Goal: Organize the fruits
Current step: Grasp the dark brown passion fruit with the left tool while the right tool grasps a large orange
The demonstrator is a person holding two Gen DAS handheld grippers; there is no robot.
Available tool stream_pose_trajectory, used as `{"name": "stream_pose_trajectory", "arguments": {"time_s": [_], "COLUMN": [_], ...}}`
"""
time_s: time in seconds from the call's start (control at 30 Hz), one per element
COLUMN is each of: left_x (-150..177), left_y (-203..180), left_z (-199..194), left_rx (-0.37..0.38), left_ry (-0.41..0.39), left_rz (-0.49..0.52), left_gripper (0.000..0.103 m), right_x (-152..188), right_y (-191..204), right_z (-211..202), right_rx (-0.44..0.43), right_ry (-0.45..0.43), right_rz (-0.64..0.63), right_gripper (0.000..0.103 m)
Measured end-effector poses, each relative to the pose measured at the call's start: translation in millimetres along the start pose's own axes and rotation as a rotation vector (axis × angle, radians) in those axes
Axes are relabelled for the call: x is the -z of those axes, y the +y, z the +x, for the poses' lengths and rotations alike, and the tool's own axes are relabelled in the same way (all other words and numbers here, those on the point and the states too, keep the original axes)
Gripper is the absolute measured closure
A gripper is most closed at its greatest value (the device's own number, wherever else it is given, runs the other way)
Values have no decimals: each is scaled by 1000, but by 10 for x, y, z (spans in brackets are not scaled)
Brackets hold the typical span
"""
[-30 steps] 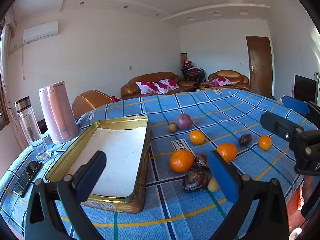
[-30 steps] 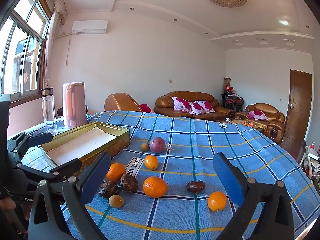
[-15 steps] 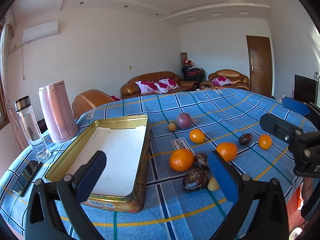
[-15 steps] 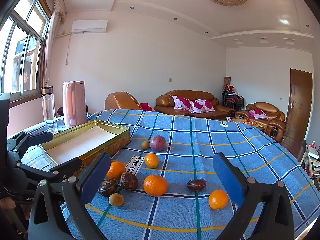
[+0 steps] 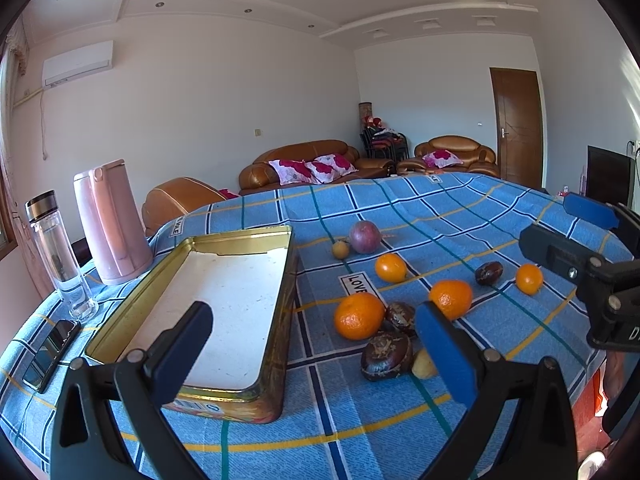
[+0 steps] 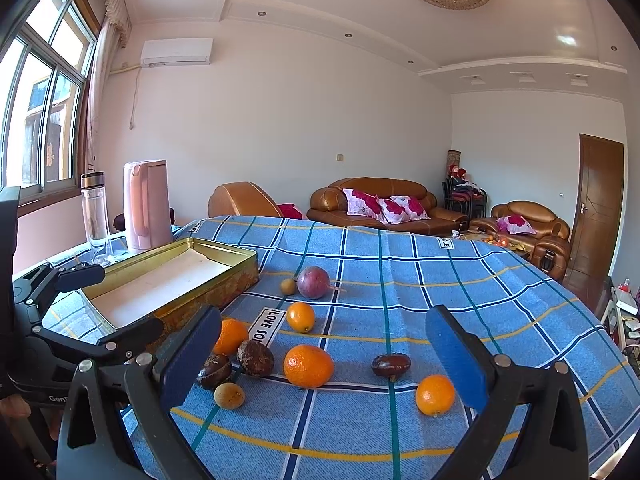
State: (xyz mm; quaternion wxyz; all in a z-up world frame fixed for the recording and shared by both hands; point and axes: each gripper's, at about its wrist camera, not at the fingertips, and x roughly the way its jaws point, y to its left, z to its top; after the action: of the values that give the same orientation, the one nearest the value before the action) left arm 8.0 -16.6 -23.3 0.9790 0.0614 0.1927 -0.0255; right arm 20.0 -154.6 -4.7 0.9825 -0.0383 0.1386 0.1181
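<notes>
An empty gold tin tray (image 5: pixel 192 248) (image 6: pixel 236 258) lies on the blue checked tablecloth, left of the fruit. Several oranges (image 5: pixel 358 316) (image 6: pixel 308 365), dark wrinkled passion fruits (image 5: pixel 386 355) (image 6: pixel 255 358), a purple round fruit (image 5: pixel 364 237) (image 6: pixel 313 282) and small yellow-brown fruits (image 6: pixel 229 395) are scattered on the cloth. My left gripper (image 5: pixel 316 348) is open above the tray's near right corner, holding nothing. Over the front fruits my right gripper (image 6: pixel 324 356) hangs open and empty.
A pink kettle (image 5: pixel 110 222) (image 6: pixel 144 204) and a clear bottle (image 5: pixel 58 254) (image 6: pixel 95 210) stand at the table's left edge, with a phone (image 5: pixel 52 354) lying flat nearby. Brown sofas (image 6: pixel 376 204) are beyond the table. A wooden door (image 5: pixel 516 124) is at the right.
The right wrist view has sunk a little toward the fruit. The left gripper has barely moved; both stay open.
</notes>
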Motion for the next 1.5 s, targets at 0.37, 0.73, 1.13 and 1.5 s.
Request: {"name": "stream_pose_trajectory", "arguments": {"time_s": [0.37,0.73,1.13,1.5], "left_x": [34,217,188,167], "left_y": [-66,-287,-225,-226], "left_z": [118,429,650,700], "left_rx": [42,145,207,171], "left_ry": [48,162,245,251], "left_rz": [6,15,-48,-16], "left_gripper": [0,12,34,35], "right_x": [117,518,551,591], "right_y": [-161,-722,-913,-918], "right_z": [8,171,497,830], "right_rx": [35,109,109,76], "right_ry": [14,106,245,444], "right_rz": [10,99,108,98], "right_gripper": [1,1,25,56]}}
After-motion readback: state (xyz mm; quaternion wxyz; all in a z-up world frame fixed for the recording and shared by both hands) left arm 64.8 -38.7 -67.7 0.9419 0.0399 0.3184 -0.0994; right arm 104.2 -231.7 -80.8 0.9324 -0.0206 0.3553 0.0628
